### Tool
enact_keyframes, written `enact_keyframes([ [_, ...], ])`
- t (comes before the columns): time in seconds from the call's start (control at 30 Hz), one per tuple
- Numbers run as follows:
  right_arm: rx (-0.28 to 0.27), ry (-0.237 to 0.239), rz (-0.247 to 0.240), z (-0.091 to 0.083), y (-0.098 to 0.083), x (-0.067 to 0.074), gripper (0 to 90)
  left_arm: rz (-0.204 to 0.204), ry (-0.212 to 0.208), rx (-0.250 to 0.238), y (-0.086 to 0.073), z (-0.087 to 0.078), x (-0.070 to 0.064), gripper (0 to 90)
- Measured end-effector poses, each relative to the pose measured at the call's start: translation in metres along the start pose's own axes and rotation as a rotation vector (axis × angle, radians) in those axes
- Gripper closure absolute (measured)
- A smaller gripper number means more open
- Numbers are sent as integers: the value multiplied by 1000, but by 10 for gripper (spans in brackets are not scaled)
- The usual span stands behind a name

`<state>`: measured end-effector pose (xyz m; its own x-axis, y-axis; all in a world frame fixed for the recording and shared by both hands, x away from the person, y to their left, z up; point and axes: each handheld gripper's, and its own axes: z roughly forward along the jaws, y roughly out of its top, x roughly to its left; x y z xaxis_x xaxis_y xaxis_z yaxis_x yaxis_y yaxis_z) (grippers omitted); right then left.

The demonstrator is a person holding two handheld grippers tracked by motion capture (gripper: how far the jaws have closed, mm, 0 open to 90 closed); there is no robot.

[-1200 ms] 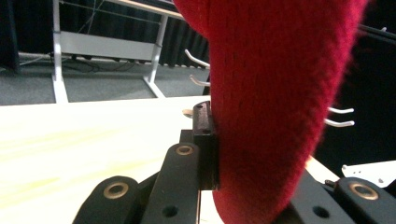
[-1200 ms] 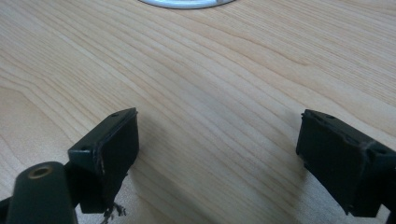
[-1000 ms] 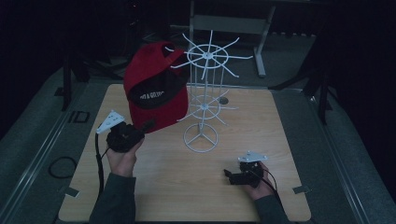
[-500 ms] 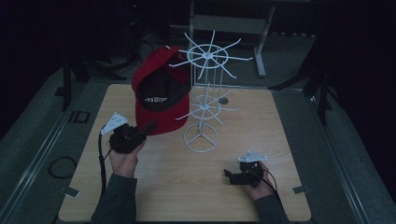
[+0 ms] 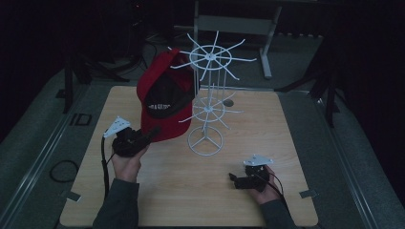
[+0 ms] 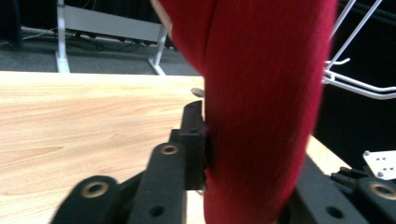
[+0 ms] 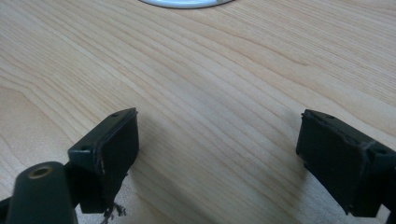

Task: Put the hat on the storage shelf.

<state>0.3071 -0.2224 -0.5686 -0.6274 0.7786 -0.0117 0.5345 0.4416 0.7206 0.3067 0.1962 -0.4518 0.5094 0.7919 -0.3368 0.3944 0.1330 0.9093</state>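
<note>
The left gripper (image 5: 149,136) is sitting at the near-left part of the table (image 5: 296,157), pointing toward the cap (image 5: 165,98). Its jaws have just been opening, and the cap's lower edge is lying between them. In the left gripper view the left-hand jaw is lying against the red cloth (image 6: 261,102); the other jaw is mostly hiding behind the cloth, so whether it is pressing cannot be told. With the jaws parting, the grip is reading as loosened rather than clamped. The left hand (image 5: 126,162) is wrapping the gripper's body, and the cable is hanging down beside the wrist.

The cap is hanging on the white wire stand (image 5: 206,100), on the stand's left side as the high view shows it. Its crown is resting up near the top ring of prongs, and its bottom edge is reaching down almost to the table just left of the stand's round base (image 5: 205,142). A dark patch with pale lettering is showing on the cap, too small to read.

The right gripper (image 7: 217,154) is resting low at the near-right of the table, well apart from cap and stand. Its jaws are standing wide apart with bare wood between them, holding nothing. The base's rim (image 7: 182,3) is showing at the top of the right gripper view.
</note>
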Motion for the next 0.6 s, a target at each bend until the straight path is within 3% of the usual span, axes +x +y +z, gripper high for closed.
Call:
enact_keyframes([
  [0.1,0,1,-1,0,0,0,129,-8,-3,-4,1,-1,1,602],
  [0.47,1,-1,-4,0,0,0,129,-2,76,-17,3,-14,2,365],
  [0.6,-1,-1,-4,0,0,0,129,-13,79,-34,3,-19,5,334],
])
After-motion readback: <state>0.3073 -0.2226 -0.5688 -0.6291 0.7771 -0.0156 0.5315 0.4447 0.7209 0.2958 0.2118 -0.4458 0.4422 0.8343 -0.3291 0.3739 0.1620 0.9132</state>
